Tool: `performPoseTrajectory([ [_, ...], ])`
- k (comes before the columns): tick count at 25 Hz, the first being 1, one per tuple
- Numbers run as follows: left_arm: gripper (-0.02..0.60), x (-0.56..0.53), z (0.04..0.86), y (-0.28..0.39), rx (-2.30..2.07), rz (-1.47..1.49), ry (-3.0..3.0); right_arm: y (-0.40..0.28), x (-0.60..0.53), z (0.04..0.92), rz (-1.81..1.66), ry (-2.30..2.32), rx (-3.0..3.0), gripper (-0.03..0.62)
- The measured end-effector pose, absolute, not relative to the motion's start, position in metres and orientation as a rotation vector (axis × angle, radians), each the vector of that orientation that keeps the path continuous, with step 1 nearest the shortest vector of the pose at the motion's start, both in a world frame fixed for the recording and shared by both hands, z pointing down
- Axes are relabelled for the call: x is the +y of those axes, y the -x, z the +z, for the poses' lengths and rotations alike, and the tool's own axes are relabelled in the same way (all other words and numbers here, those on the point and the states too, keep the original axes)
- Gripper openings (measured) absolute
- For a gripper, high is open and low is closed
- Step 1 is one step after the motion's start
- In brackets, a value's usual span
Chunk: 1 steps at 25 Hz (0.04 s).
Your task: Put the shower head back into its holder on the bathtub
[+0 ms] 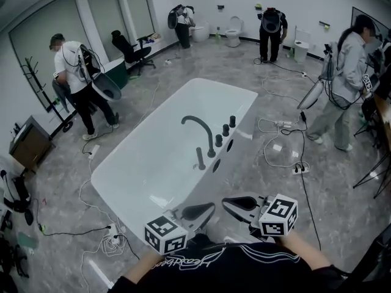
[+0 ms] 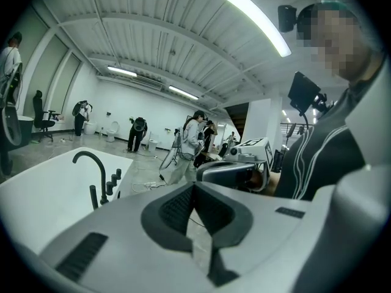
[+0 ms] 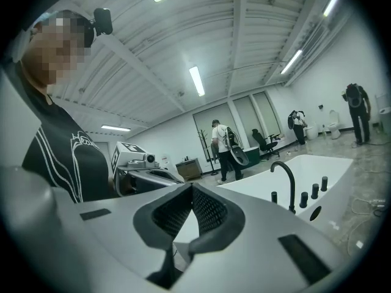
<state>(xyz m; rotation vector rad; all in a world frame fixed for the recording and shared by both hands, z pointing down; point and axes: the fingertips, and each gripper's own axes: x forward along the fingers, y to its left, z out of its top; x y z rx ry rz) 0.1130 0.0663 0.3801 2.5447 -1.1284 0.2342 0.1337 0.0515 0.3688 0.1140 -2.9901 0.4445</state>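
The white bathtub [image 1: 153,163] lies in front of me. On its right rim stand a black arched faucet [image 1: 200,129] and three black knobs [image 1: 225,129]. Beside them a slim black stick [image 1: 200,159] stands upright on the rim; whether it is the shower head in its holder I cannot tell. My left gripper [image 1: 208,207] and right gripper [image 1: 229,203] hover close to my chest at the tub's near end, tips facing each other. Both are shut and hold nothing. The left gripper view shows its shut jaws [image 2: 194,191] with the faucet [image 2: 91,163] beyond them. Past the shut jaws [image 3: 191,191] in the right gripper view, the faucet [image 3: 284,173] shows too.
Cables [image 1: 287,133] and a power strip [image 1: 112,238] lie on the grey floor beside the tub. Several people work around the room, one on the left [image 1: 79,84] and one on the right [image 1: 345,84]. Toilets [image 1: 233,30] and an office chair [image 1: 131,50] stand at the back.
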Motion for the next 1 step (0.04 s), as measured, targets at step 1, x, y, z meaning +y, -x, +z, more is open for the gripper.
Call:
performPoseTrajectory([
  [1,0.006,0.0697,0.381,-0.1163,-1.13,0.235,-2.544,-0.1373,0.0544,0.3689,0.441,-0.117,-2.994,0.014],
])
